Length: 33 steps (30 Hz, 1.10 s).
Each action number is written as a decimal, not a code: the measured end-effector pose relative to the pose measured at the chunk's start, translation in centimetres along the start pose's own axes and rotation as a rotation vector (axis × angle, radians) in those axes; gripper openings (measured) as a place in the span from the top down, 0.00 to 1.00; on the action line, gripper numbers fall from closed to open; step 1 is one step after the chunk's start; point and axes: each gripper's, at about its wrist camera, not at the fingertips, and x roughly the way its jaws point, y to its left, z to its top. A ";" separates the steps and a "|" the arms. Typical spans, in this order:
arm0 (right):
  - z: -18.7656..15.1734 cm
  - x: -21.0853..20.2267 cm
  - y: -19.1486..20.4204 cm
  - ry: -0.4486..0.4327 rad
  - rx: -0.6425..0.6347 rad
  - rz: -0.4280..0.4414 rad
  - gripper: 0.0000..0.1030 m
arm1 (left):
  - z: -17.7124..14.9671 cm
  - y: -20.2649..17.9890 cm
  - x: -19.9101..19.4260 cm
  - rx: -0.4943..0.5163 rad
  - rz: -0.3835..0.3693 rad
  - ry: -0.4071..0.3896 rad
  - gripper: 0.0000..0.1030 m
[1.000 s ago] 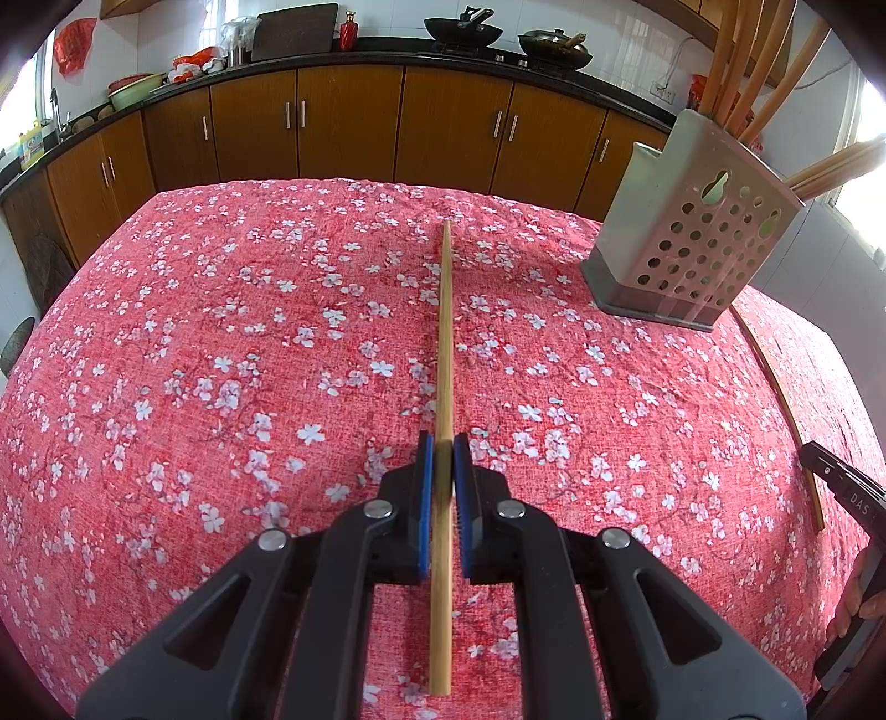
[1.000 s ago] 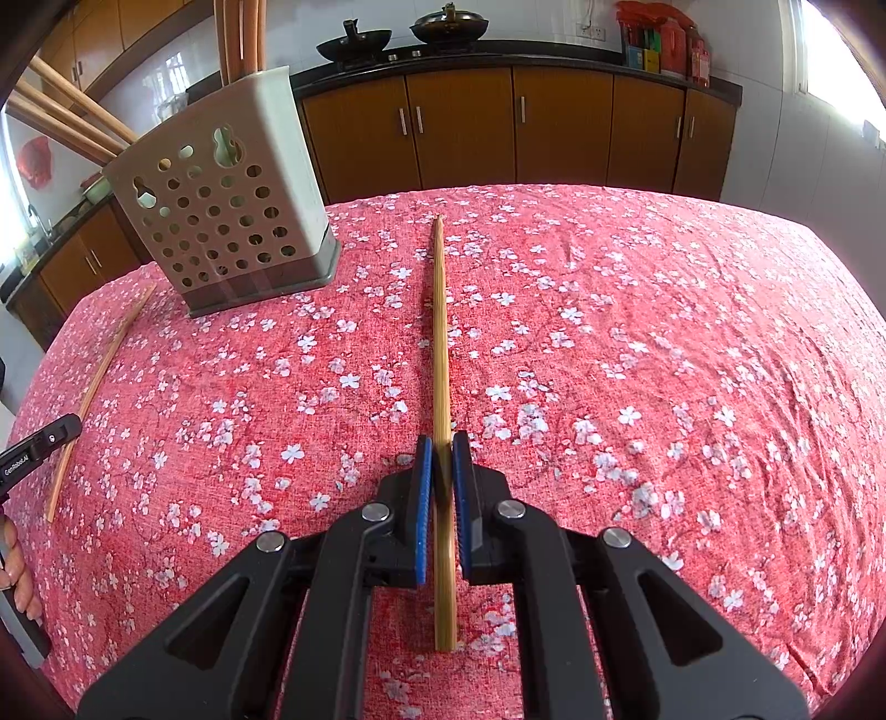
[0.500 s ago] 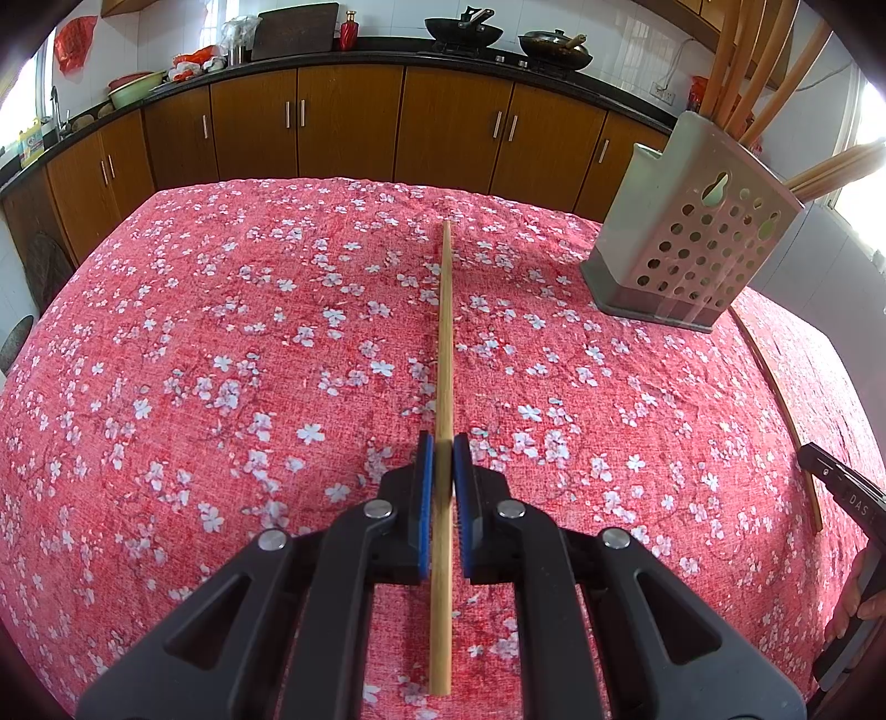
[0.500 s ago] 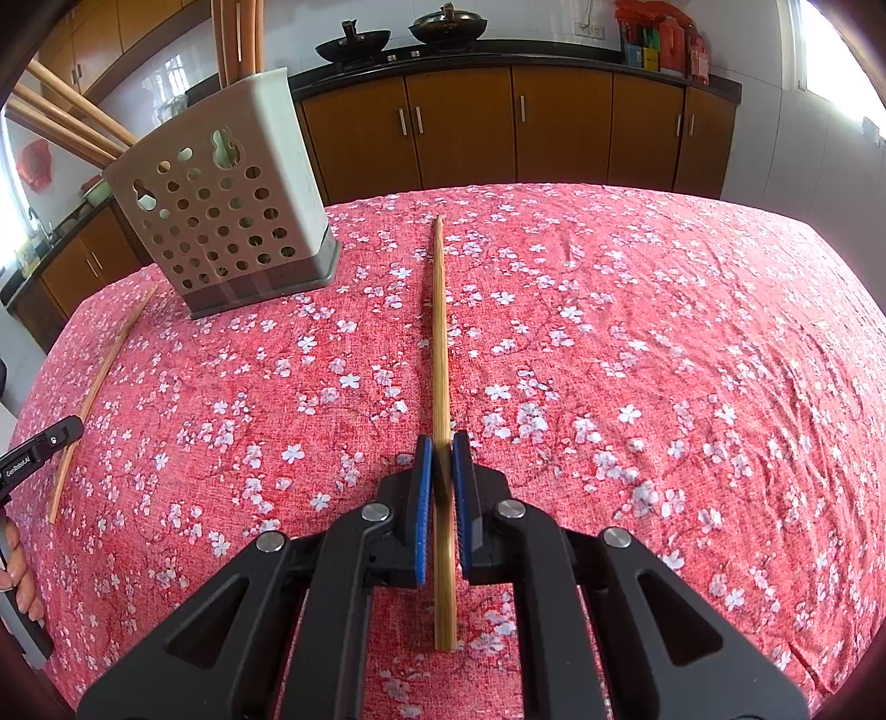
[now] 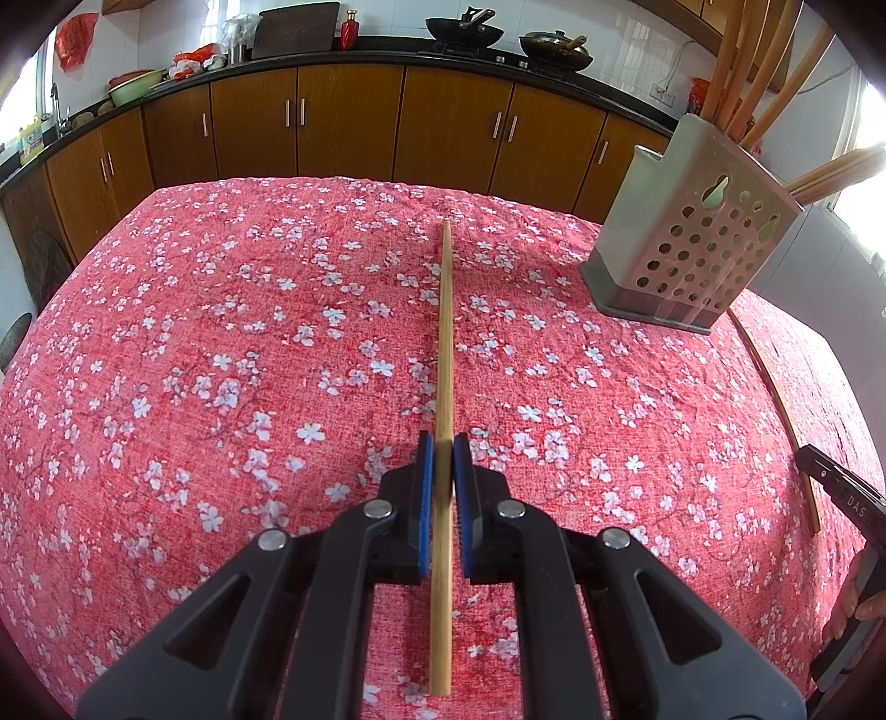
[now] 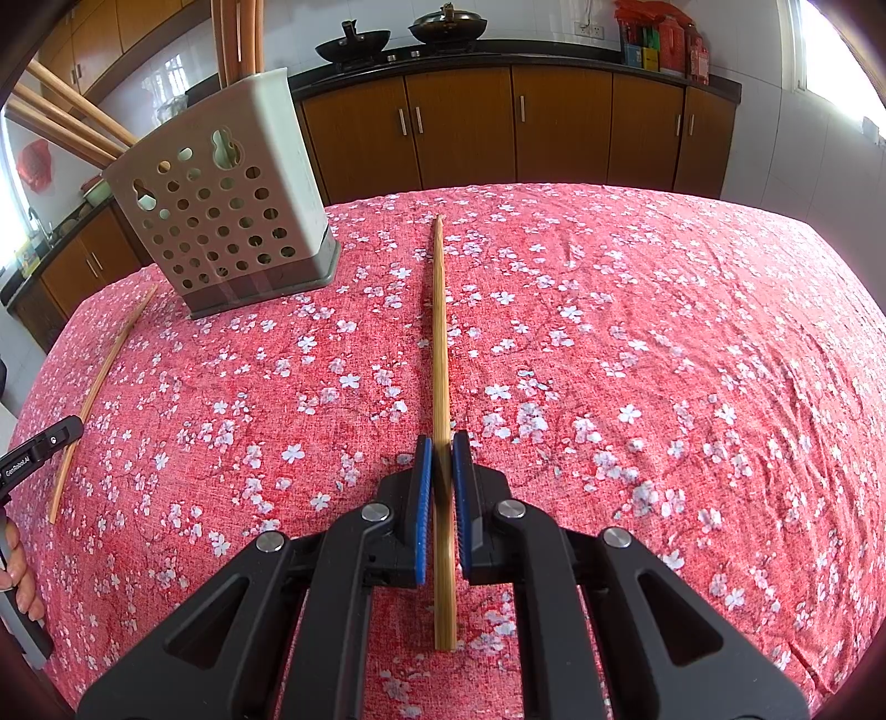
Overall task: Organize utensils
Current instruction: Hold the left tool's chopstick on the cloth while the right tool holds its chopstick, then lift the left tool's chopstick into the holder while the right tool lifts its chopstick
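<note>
My left gripper (image 5: 443,448) is shut on a light wooden chopstick (image 5: 444,332) that points forward over the red flowered tablecloth (image 5: 221,360). My right gripper (image 6: 441,448) is shut on a second chopstick (image 6: 439,332), also pointing forward. A grey perforated utensil holder (image 5: 692,249) with several wooden utensils in it stands on the table, at the right in the left wrist view and at the left in the right wrist view (image 6: 221,221). A third chopstick (image 5: 775,410) lies loose on the cloth beside the holder; it also shows in the right wrist view (image 6: 99,382).
Brown kitchen cabinets (image 5: 354,127) with a black counter run behind the table. Woks (image 5: 465,27) sit on the stove. The other gripper's tip shows at the right edge (image 5: 841,487) of the left view and at the left edge (image 6: 39,448) of the right view.
</note>
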 end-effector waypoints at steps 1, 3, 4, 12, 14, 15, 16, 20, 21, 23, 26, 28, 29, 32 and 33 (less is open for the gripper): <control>0.0 0.0 0.0 0.000 0.000 0.000 0.91 | 0.0 0.0 0.0 0.000 0.000 0.000 0.90; 0.0 0.0 0.0 0.000 0.000 0.000 0.91 | 0.0 0.1 0.0 0.000 0.000 0.000 0.91; 0.0 0.0 0.0 0.000 0.000 0.000 0.91 | 0.0 0.1 0.0 0.000 0.000 0.000 0.90; 0.0 0.0 0.0 0.000 0.001 0.001 0.91 | 0.0 0.0 0.0 -0.002 -0.002 0.000 0.90; 0.0 0.0 0.0 0.000 0.001 0.001 0.91 | 0.0 0.1 0.0 -0.002 -0.002 0.001 0.90; 0.0 0.0 0.0 0.000 0.001 0.001 0.91 | 0.1 0.1 0.0 -0.003 -0.003 0.001 0.90; 0.0 0.0 0.0 0.000 0.001 0.001 0.91 | 0.1 0.1 0.0 -0.004 -0.004 0.001 0.90; 0.0 0.0 0.0 0.000 -0.001 -0.001 0.91 | 0.0 0.0 -0.1 -0.002 -0.009 0.001 0.89; -0.1 -0.1 0.0 0.000 -0.002 -0.003 0.91 | -0.1 -0.2 -0.2 0.004 -0.009 0.001 0.89; -0.3 -0.2 0.1 0.000 -0.002 -0.004 0.91 | -0.6 -0.4 -0.7 0.011 -0.005 0.002 0.89; -0.6 -0.5 -0.1 0.000 0.011 0.011 0.91 | -1.4 -1.1 -1.4 0.018 0.001 0.004 0.89; -0.8 -0.7 -0.2 0.000 0.022 0.026 0.92 | -1.9 -1.5 -1.7 0.024 0.008 0.005 0.89; -0.8 -0.7 -0.4 0.000 0.024 0.030 0.92 | -2.1 -1.7 -1.8 0.028 0.013 0.005 0.89; -0.9 -0.8 -0.4 -0.001 0.028 0.036 0.92 | -2.3 -1.7 -2.0 0.043 0.022 0.006 0.91; -0.9 -0.8 -0.3 -0.001 0.026 0.033 0.92 | -2.4 -1.8 -2.1 0.040 0.020 0.006 0.92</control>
